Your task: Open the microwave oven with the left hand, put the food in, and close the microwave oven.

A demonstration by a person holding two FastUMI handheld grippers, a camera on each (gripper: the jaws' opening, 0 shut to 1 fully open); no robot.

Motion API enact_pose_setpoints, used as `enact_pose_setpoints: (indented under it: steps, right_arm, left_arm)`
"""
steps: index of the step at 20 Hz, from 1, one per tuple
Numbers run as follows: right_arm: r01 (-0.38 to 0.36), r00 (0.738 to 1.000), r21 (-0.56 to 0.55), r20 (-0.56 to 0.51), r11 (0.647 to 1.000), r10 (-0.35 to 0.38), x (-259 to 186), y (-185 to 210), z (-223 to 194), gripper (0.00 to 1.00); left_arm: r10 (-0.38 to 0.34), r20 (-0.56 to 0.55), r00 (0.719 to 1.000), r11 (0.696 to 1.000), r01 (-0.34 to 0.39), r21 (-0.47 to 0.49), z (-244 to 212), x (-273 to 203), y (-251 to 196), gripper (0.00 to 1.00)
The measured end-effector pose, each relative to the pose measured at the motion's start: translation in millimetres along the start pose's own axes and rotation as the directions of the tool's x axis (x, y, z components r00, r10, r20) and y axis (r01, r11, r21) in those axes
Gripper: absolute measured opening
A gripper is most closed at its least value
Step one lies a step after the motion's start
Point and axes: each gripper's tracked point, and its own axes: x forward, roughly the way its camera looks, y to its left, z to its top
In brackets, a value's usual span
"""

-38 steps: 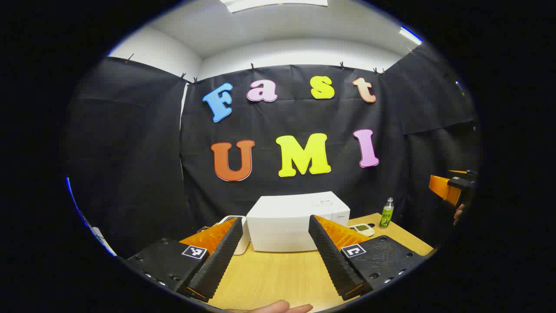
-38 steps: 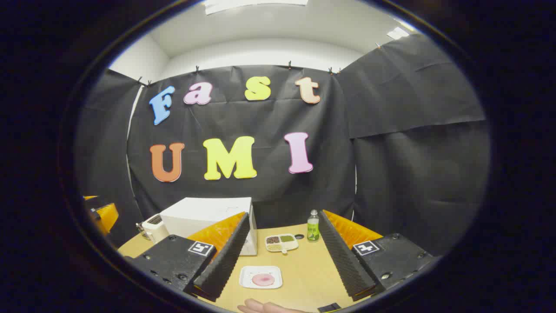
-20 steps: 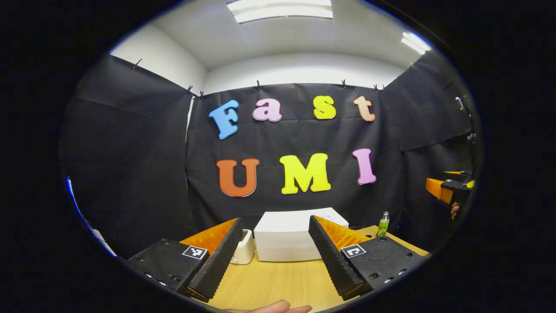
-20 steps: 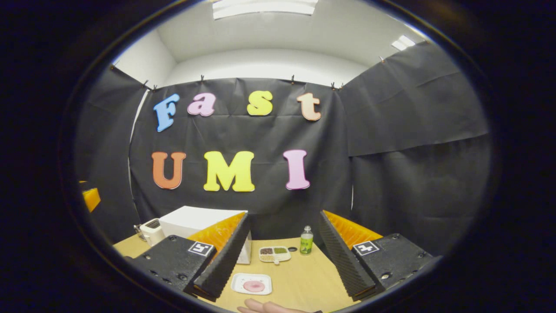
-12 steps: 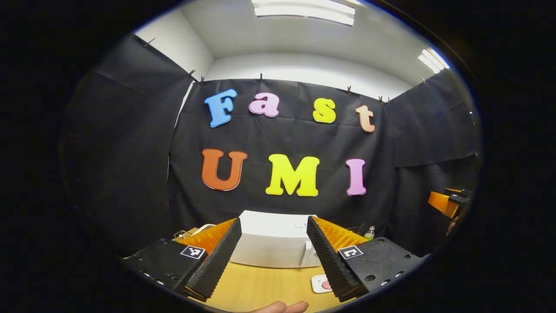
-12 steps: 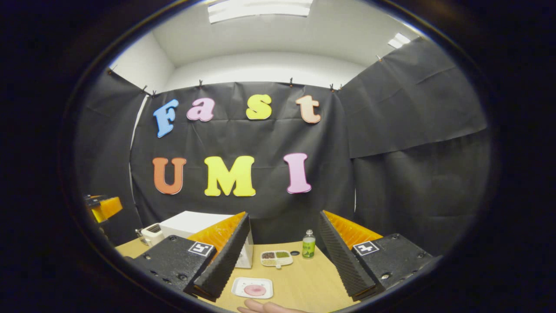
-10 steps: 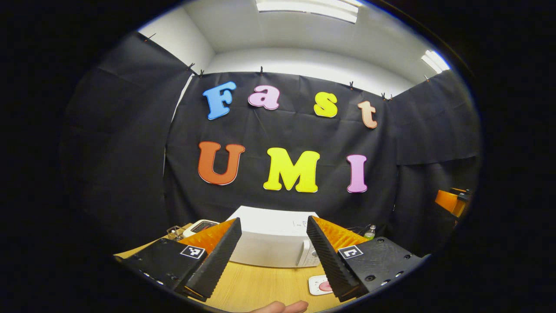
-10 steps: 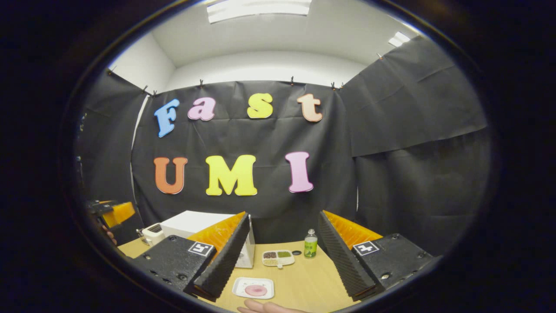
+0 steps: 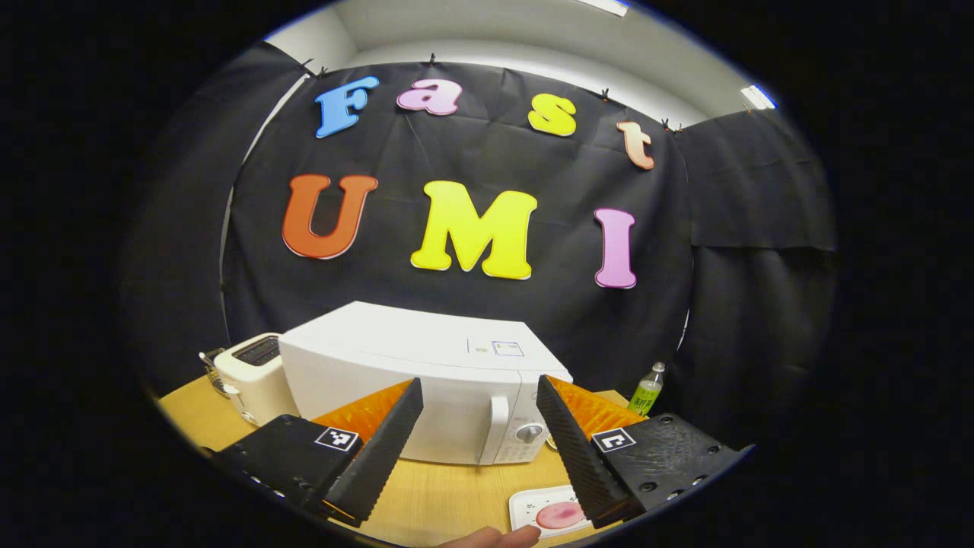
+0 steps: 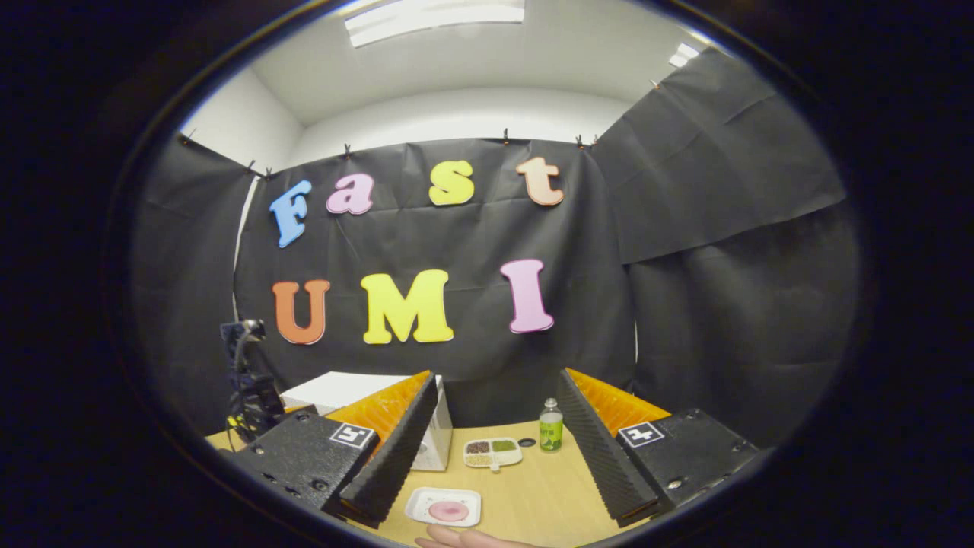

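Closer now, the microwave oven is being approached by the spread left gripper; its stiff vertical door handle is being judged the hold.

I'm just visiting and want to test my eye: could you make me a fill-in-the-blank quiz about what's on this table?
1. The white box-shaped microwave oven has its door ____.
2. The round pink food lies on a white ____ plate.
3. To the left of the microwave oven stands a cream ____.
4. The left hand-held gripper is ____, holding nothing.

Missing words: closed; rectangular; toaster; open
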Motion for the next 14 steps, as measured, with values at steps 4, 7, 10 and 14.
enact_pose_setpoints:
  steps: [4,7,10,14]
  right_arm:
    - [-0.033,0.998,0.015,-0.047,0.999,0.034,5,-3,-22,0.92]
    - [-0.052,0.997,0.025,-0.06,0.998,0.054,8,-8,-30,0.92]
    - [-0.071,0.997,-0.008,-0.026,0.997,0.07,10,-11,-32,0.92]
    - [-0.117,0.992,-0.016,-0.04,0.993,0.116,13,-7,-51,0.92]
  left_arm:
    - [-0.037,-0.039,0.999,0.999,0.036,-0.018,-52,52,-17,0.95]
    - [-0.019,-0.077,0.997,1.0,0.019,-0.01,-83,79,-15,0.83]
    - [0.0,-0.114,0.993,1.0,0.002,0.019,-109,96,-10,0.94]
    - [0.062,-0.089,0.994,0.994,-0.053,0.095,-118,104,3,0.87]
